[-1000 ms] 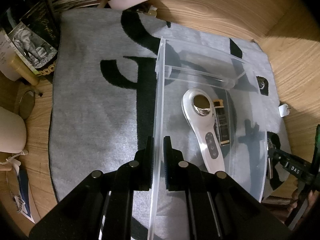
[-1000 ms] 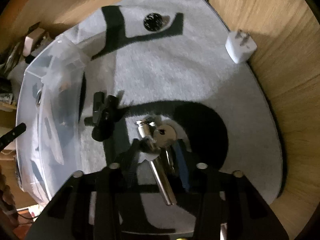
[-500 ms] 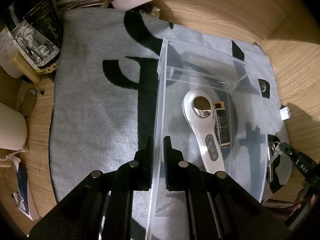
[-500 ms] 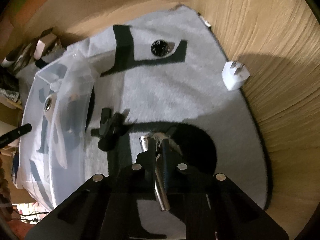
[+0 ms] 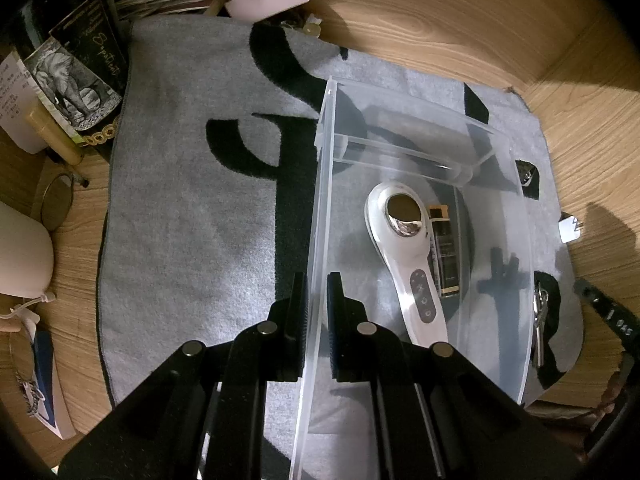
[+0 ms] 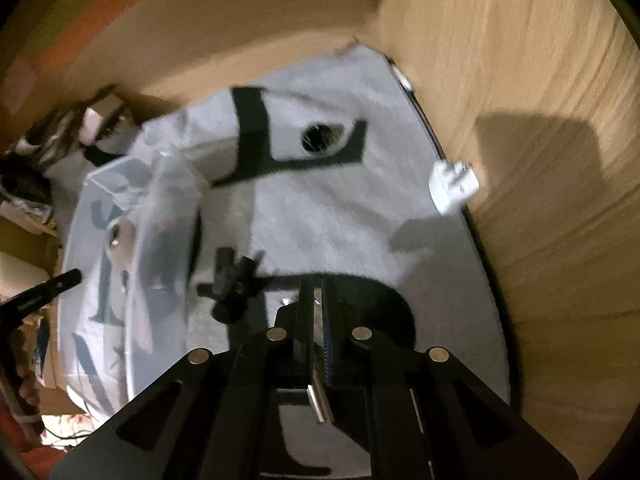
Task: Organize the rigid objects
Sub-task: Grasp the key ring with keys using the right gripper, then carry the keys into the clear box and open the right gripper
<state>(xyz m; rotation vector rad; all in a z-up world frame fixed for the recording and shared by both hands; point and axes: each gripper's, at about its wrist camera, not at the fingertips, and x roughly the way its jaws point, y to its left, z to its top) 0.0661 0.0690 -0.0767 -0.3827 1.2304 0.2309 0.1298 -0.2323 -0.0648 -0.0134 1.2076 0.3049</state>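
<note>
My left gripper (image 5: 317, 280) is shut on the left wall of a clear plastic bin (image 5: 322, 184) that stands on a grey towel (image 5: 192, 216). In the bin lie a white handheld device (image 5: 404, 248) and a small dark bottle (image 5: 444, 256). My right gripper (image 6: 316, 286) is shut on a bunch of keys with a metal cylinder (image 6: 318, 396), lifted off the towel. The keys also show in the left wrist view (image 5: 538, 320), right of the bin. A black clip-like object (image 6: 232, 280) lies on the towel beside the bin (image 6: 168, 216).
A white charger plug (image 6: 454, 186) lies at the towel's right edge, a round black disc (image 6: 318, 138) further back. Papers, cards and boxes (image 5: 80, 80) crowd the table's far left, with a white cup (image 5: 20, 256) and round glasses (image 5: 58, 200). Wooden walls rise behind.
My right gripper has shut on the keys and risen with them off the towel. My left gripper has kept its hold on the bin wall.
</note>
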